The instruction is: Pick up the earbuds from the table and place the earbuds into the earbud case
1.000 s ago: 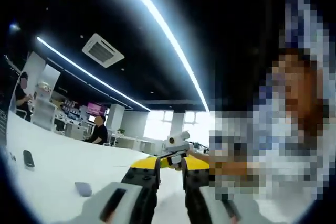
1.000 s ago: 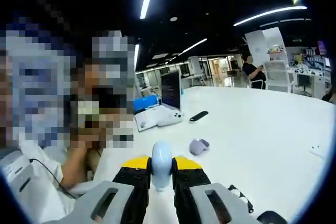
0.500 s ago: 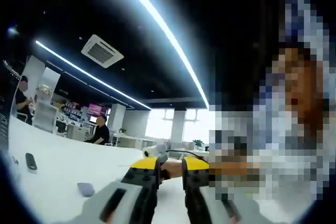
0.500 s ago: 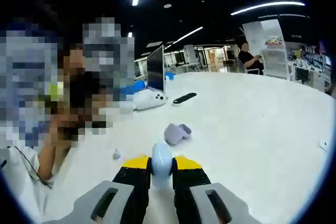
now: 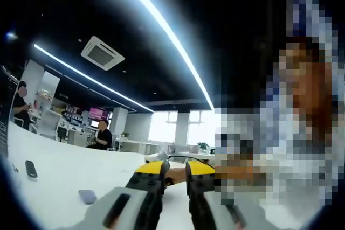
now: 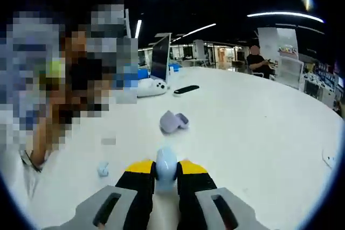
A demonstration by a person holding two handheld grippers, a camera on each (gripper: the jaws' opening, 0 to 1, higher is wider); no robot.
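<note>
Since the earlier frames the right gripper view has tipped down toward the white table (image 6: pixel 259 133), so the open lilac earbud case (image 6: pixel 172 122) now sits nearer the middle of that view and a loose pale-blue earbud (image 6: pixel 102 170) shows on the table at near left. The left gripper view has barely shifted. On the left, the left gripper (image 5: pixel 174 169) holds its jaws a little apart with nothing between them; a small lilac object (image 5: pixel 87 196) lies on the table to its left and a dark phone (image 5: pixel 30 169) farther left. On the right, the right gripper (image 6: pixel 166 168) has its jaws clamped on a second pale-blue earbud (image 6: pixel 165 163), near the case.
</note>
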